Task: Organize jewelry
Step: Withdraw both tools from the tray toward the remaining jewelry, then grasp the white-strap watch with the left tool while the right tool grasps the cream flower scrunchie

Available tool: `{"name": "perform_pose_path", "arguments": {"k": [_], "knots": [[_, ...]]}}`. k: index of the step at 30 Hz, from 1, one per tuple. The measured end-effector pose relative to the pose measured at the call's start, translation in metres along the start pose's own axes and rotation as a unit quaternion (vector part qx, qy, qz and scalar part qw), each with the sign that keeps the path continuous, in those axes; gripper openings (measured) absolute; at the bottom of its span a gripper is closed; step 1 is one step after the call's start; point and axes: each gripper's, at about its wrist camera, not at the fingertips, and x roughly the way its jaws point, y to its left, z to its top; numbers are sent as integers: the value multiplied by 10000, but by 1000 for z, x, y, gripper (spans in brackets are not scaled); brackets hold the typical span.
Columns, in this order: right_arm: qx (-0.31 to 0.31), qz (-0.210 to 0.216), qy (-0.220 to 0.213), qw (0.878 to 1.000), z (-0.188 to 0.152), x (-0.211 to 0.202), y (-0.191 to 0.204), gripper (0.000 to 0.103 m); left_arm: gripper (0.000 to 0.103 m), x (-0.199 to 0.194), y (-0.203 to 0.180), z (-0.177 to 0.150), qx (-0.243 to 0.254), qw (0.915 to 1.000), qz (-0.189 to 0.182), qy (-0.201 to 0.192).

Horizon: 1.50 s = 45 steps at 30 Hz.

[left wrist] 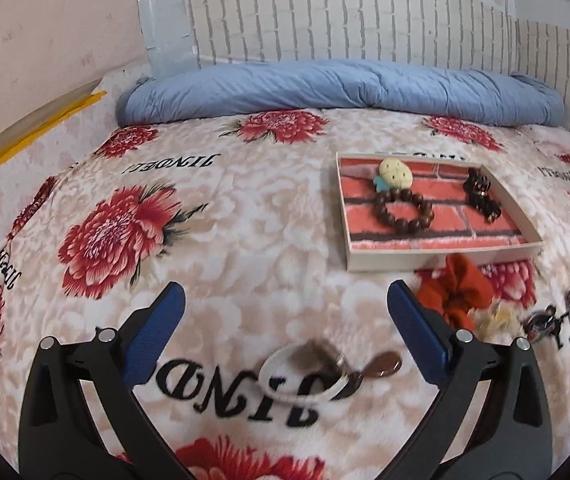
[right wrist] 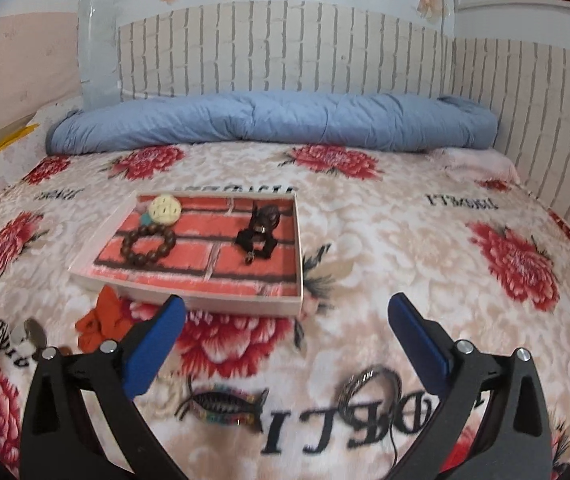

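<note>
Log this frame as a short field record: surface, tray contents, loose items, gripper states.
surface: floral blanket on a bed
tray: shallow box with brick-print lining
in tray: wooden bead bracelet, cream charm, black hair tie
loose: orange scrunchie, fish-shaped bracelet, metal ring, white bangle
left gripper: open, empty
right gripper: open, empty
</note>
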Motion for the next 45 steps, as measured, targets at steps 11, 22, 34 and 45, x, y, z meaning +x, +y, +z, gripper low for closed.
{"name": "perform_pose_path", "arguments": {"k": [11, 22, 34, 45], "knots": [[-160, -8, 460, 9988, -44, 16, -4, 99, 98, 13, 6, -41, -77, 9992, -44, 401], [-171, 229, 774, 9966, -63, 31, 17, 99, 98, 30, 5, -66, -89, 9982, -16, 599], [-314, 267, 817, 9958, -70, 36, 34, 99, 98, 42, 6, -73, -64, 9974, -8, 711], [-410, 380, 798, 9952, -64, 31, 57, 89, 91, 49, 12, -69, -44, 9965, -254, 793]]}}
